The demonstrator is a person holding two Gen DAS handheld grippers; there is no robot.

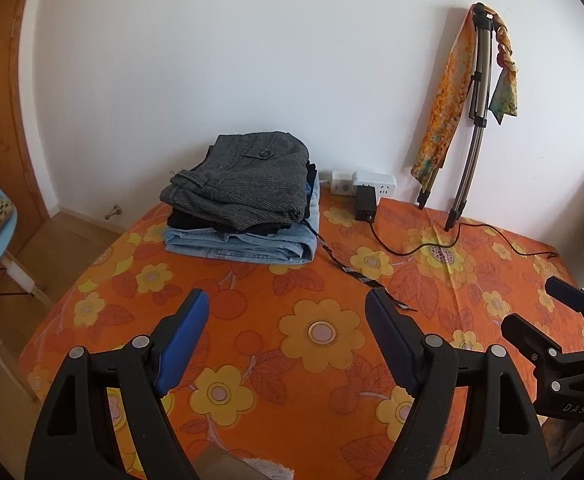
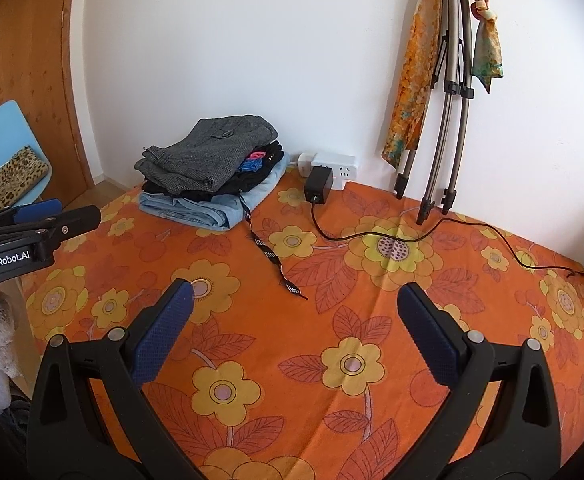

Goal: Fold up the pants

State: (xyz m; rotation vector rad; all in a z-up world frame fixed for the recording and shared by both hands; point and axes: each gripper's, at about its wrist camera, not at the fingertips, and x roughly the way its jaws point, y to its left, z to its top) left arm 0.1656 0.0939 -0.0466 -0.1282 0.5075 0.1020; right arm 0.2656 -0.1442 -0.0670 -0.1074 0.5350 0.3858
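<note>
A stack of folded pants (image 1: 242,200) sits at the far left of the orange flowered bed cover (image 1: 320,360), by the wall: grey tweed on top, black in the middle, light blue denim below. It also shows in the right wrist view (image 2: 212,172). A black patterned drawstring (image 1: 352,272) trails from the stack toward me. My left gripper (image 1: 288,308) is open and empty, above the cover, well short of the stack. My right gripper (image 2: 294,300) is open and empty to its right; it shows at the right edge of the left wrist view (image 1: 532,304).
A white power strip (image 1: 366,184) with a black adapter (image 1: 366,202) lies by the wall; its cable (image 1: 452,240) runs right across the cover. A folded tripod (image 1: 476,120) with orange scarves leans on the wall. A blue chair (image 2: 8,148) stands left of the bed.
</note>
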